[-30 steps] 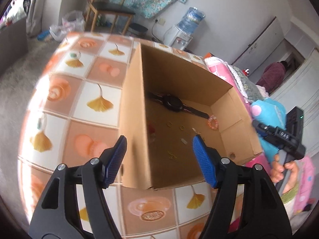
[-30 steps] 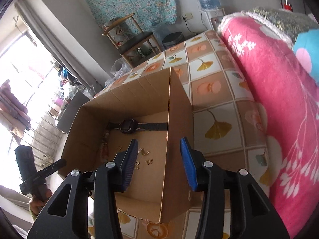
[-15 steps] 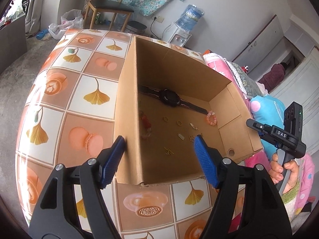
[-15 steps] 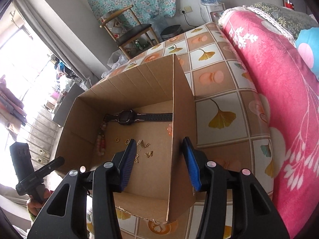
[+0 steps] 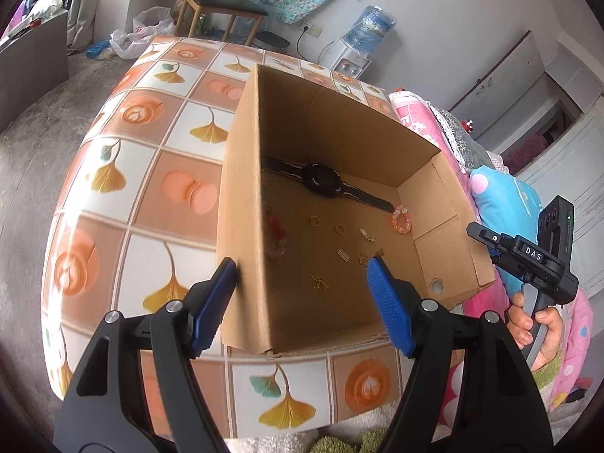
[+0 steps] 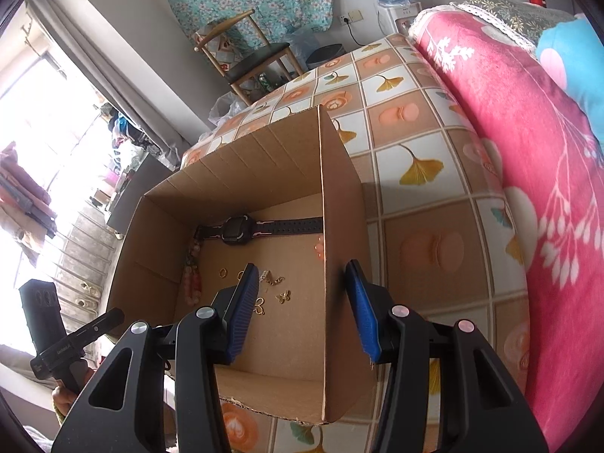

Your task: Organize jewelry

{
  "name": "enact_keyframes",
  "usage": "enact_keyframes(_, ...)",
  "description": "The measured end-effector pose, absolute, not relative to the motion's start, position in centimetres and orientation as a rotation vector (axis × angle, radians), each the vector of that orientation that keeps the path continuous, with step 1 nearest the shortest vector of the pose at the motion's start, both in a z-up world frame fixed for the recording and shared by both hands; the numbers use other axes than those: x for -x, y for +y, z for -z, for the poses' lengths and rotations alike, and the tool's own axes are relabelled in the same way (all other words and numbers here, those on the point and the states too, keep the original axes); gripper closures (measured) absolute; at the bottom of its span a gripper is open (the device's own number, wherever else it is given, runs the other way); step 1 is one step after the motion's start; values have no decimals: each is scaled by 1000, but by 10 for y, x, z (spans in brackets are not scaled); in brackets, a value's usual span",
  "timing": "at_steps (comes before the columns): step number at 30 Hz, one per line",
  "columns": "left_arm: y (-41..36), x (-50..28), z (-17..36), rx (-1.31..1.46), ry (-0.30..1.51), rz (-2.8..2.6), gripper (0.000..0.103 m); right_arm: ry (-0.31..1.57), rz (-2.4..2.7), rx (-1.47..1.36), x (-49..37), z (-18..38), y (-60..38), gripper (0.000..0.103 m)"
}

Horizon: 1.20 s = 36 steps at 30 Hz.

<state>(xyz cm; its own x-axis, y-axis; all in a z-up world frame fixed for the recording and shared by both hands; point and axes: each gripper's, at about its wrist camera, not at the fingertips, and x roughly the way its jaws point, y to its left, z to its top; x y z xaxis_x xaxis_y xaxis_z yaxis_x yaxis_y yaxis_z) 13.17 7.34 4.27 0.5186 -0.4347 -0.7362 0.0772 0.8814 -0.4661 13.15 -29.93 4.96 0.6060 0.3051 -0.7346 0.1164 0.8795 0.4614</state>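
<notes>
Both my grippers, left [image 5: 302, 275] and right [image 6: 302, 279], hang with jaws apart, each straddling a box [image 5: 241, 196] wall. Inside: one watch [image 5: 321, 181], two bead bracelets [image 5: 401, 219], two gold rings [image 5: 314, 221].

An open cardboard box [image 5: 241, 204] stands on the patterned table. On its floor, a black watch [image 5: 321, 180] lies flat along the far wall, strap extended. A pink bead bracelet [image 5: 401, 220] sits by the strap's end. A longer beaded strand [image 6: 191, 271] lies against the opposite wall. Small gold rings [image 5: 314, 221] and charms [image 5: 319, 283] lie scattered mid-floor.
</notes>
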Motion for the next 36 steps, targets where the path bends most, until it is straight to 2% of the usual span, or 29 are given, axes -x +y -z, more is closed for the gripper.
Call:
enact_keyframes(12,79,-95,-48,366,932,287,34,905,-70,-491,-87,-50,-287,55)
enact_keyframes(16,81,-76,-70,286,840,214,30,861,-12,-460,-71,-62,-288,42)
enact_keyframes(18,80,-67,-81,262,798,205,23,833,17,-441,-59,-69,-286,38)
enact_keyframes(23,68,-40,-112,153,689,163,12,757,72,-357,-25,-90,-274,29)
enact_keyframes(25,61,-31,-121,125,661,154,11,723,88,-303,-12,-100,-263,21)
enact_keyframes(31,38,-11,-132,110,630,135,8,627,96,-183,21,-124,-230,8)
enact_keyframes(36,21,-2,-134,53,605,53,8,569,129,-94,38,-137,-209,7)
